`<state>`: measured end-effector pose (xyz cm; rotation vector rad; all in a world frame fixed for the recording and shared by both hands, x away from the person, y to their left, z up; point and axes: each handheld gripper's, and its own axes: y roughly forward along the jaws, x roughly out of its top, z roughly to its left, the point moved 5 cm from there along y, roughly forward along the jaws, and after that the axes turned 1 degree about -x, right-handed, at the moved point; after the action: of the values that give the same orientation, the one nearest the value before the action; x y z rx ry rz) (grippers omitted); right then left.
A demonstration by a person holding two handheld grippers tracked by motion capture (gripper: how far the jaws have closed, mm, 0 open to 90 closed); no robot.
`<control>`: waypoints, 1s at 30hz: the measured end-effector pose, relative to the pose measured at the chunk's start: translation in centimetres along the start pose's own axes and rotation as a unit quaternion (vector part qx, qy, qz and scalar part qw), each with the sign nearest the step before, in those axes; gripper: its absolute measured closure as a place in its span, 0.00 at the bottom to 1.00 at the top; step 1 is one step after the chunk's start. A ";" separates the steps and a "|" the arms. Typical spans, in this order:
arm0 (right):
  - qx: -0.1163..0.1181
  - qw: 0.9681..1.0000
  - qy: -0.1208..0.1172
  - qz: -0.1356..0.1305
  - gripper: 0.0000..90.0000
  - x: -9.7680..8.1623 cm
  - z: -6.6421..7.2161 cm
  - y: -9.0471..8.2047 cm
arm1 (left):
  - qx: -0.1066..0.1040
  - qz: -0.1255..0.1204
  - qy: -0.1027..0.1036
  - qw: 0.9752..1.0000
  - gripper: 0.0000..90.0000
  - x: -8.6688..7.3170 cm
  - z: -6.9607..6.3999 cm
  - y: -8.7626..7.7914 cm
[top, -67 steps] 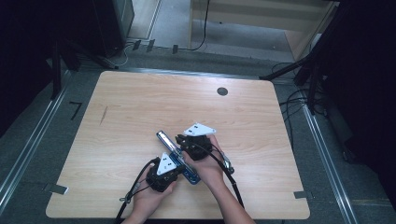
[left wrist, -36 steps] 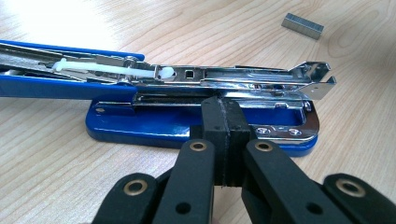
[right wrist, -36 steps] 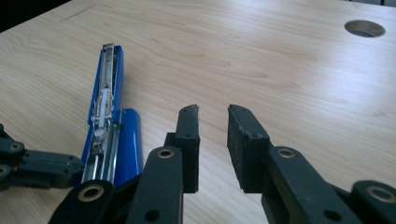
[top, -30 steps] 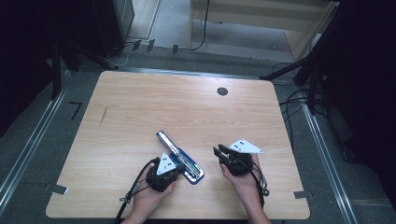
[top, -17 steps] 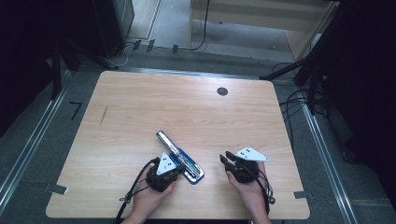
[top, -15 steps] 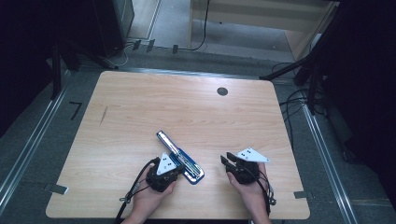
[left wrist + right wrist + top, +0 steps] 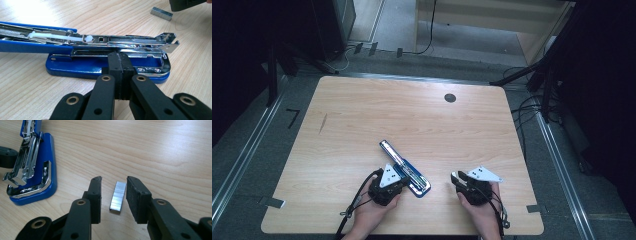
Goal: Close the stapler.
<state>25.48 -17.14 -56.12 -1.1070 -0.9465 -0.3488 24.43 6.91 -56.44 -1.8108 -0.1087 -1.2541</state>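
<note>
A blue stapler (image 7: 404, 167) lies on the wooden table with its chrome magazine (image 7: 130, 41) swung open. My left gripper (image 7: 398, 184) is shut, its joined pads (image 7: 121, 67) touching the near side of the stapler's blue base (image 7: 75, 67). A short silver strip of staples (image 7: 118, 196) lies flat on the table right of the stapler (image 7: 32, 162). My right gripper (image 7: 113, 185) is open and straddles that strip, one finger on each side, without touching it. From above, the right gripper (image 7: 458, 178) sits near the table's front right. The strip (image 7: 161, 13) also shows beyond the stapler.
A round black cable hole (image 7: 450, 98) sits near the table's far edge. A thin dark mark (image 7: 322, 123) is on the left part of the table (image 7: 362, 110). Cables trail from both grippers over the front edge. The floor around holds stands and wires.
My right gripper left the stapler, swung to the right, then drew back toward the front edge over the staple strip. The left gripper and stapler stayed put.
</note>
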 end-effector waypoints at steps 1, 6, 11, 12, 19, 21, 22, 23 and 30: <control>0.000 1.000 0.002 0.001 0.74 -0.1 0.0 0.0 | 0.000 0.000 0.000 1.000 1.00 0.0 0.0 0.0; -0.007 1.000 0.000 0.008 0.76 -0.7 -0.2 -0.1 | -0.002 0.000 -0.001 1.000 1.00 0.0 0.0 0.0; -0.009 1.000 0.004 0.013 0.76 -0.9 -0.3 0.2 | -0.002 0.000 -0.001 1.000 1.00 0.0 0.0 0.0; -0.009 1.000 0.002 0.013 0.76 -0.9 -0.3 0.3 | -0.002 0.001 -0.002 1.000 1.00 0.0 0.0 0.0; -0.010 1.000 -0.008 0.019 0.77 -1.1 -0.1 0.6 | -0.002 0.000 -0.003 1.000 1.00 0.0 0.0 0.0; -0.011 1.000 -0.007 0.021 0.79 -1.2 -0.2 0.6 | -0.002 0.001 -0.002 1.000 1.00 0.0 0.0 0.0; -0.011 1.000 -0.007 0.020 0.80 -1.2 -0.3 0.6 | -0.003 0.000 -0.002 1.000 1.00 0.0 0.0 0.0; -0.011 1.000 -0.007 0.020 0.81 -1.2 -0.4 0.5 | -0.003 0.000 -0.003 1.000 1.00 0.0 0.0 0.0; -0.009 1.000 -0.006 0.023 0.84 -1.4 -0.5 0.5 | -0.002 0.000 -0.002 1.000 1.00 0.0 0.0 0.0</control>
<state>25.25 -17.65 -57.65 -1.1470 -0.9285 -0.3134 24.43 6.92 -56.43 -1.8161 -0.1078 -1.2520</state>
